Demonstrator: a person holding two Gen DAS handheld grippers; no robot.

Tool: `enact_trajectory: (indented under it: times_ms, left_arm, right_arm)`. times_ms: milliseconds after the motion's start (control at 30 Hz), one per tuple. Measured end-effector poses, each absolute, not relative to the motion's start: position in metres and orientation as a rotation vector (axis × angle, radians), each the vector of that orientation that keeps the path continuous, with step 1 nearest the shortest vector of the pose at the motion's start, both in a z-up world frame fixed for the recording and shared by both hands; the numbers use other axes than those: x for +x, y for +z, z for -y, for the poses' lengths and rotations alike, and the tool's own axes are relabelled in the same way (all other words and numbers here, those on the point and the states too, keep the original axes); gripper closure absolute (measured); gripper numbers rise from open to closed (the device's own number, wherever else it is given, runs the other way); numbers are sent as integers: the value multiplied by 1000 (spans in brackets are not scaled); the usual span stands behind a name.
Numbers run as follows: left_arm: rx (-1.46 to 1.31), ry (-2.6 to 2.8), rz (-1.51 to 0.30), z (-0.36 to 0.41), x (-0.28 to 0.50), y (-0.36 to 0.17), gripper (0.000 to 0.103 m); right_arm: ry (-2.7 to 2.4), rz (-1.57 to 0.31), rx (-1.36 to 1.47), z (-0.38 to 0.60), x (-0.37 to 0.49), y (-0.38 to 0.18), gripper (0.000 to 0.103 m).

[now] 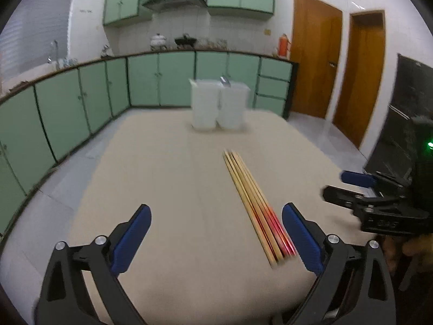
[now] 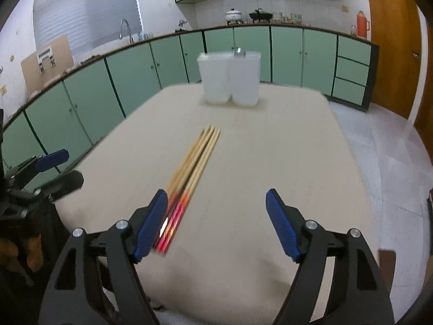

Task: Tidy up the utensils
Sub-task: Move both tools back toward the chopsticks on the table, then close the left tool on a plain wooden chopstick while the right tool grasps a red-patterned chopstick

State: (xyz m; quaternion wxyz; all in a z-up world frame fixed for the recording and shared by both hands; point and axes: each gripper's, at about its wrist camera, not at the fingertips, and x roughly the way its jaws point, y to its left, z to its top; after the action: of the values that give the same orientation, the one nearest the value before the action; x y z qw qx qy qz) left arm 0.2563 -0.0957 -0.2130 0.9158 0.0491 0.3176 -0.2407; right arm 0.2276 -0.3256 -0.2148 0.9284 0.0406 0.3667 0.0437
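Observation:
Several wooden chopsticks (image 1: 254,200) with red ends lie bundled on the beige table (image 1: 176,189), tips toward two white plastic containers (image 1: 219,105) at the far edge. A metal utensil tip (image 1: 225,80) sticks out of the right container. My left gripper (image 1: 216,233) is open and empty, low over the near table, with the chopsticks' red ends just inside its right finger. My right gripper (image 2: 216,222) is open and empty, with the chopsticks (image 2: 193,168) beside its left finger. The containers (image 2: 230,78) show ahead in the right wrist view. Each gripper shows at the edge of the other's view.
Green kitchen cabinets (image 1: 81,94) run behind and left of the table. Wooden doors (image 1: 338,67) stand at the right. The tiled floor (image 2: 392,149) lies past the table's right edge. A sink tap (image 2: 125,28) is on the counter.

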Motion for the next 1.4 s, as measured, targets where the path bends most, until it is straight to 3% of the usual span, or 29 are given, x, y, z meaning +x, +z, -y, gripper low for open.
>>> enact_trajectory:
  times_ms: [133, 200, 567, 1200, 1267, 1333, 1400]
  left_arm:
    - [108, -512, -712, 94, 236, -242, 8]
    - [91, -519, -726, 93, 233, -245, 8]
    - [137, -542, -826, 107, 250, -271, 10]
    - [196, -532, -827, 121, 261, -279, 12]
    - [234, -531, -834, 130, 260, -284, 15]
    - [222, -517, -833, 132, 264, -285, 16]
    - [195, -499, -831, 129, 271, -284, 26]
  right_arm:
    - [134, -843, 69, 303, 216, -251, 43]
    - [147, -858, 57, 295, 214, -261, 45]
    - [98, -838, 37, 307, 230, -265, 46]
    - [111, -830, 44, 324, 221, -268, 44]
    - [112, -830, 28, 322, 222, -269, 47]
    - [110, -824, 13, 320, 224, -270, 56]
    - [95, -818, 14, 323, 228, -269, 63]
